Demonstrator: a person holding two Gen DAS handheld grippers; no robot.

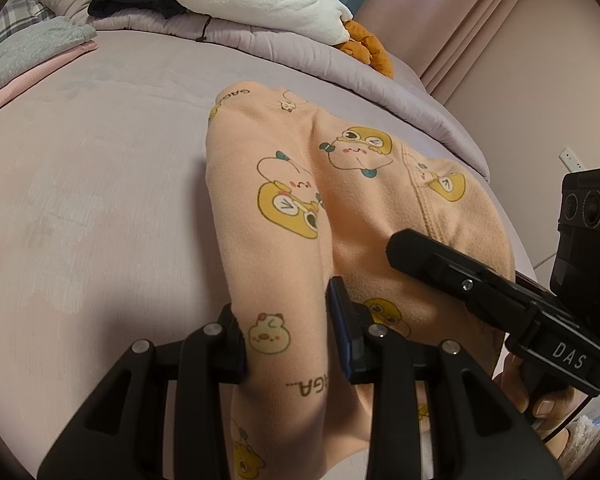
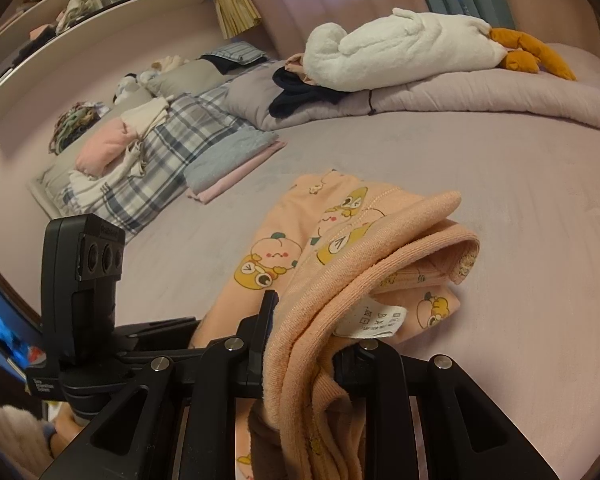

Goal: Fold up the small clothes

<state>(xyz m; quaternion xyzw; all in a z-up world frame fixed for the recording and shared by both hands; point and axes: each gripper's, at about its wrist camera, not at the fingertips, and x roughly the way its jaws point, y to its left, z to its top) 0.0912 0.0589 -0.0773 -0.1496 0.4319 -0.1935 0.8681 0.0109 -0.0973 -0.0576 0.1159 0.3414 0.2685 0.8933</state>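
Observation:
A pair of small peach pants point(image 1: 300, 184) with yellow cartoon prints lies on the lilac bed. My left gripper point(image 1: 286, 332) is shut on one pant leg near its cuff, the fabric running between the fingers. My right gripper point(image 2: 304, 344) is shut on the ribbed waistband point(image 2: 380, 248), which drapes over the fingers with a white care label point(image 2: 374, 320) showing. In the left wrist view the right gripper point(image 1: 452, 268) sits just right of the left one, over the pants. In the right wrist view the left gripper's body point(image 2: 88, 280) stands at the left.
Folded grey and pink cloths point(image 1: 28, 64) lie at the far left of the bed point(image 1: 100, 200). A rolled quilt point(image 2: 460, 96) with a white plush goose point(image 2: 400, 52) and dark garment point(image 2: 300, 96) lines the far side. Plaid bedding point(image 2: 148, 160) and shelves point(image 2: 60, 12) lie left.

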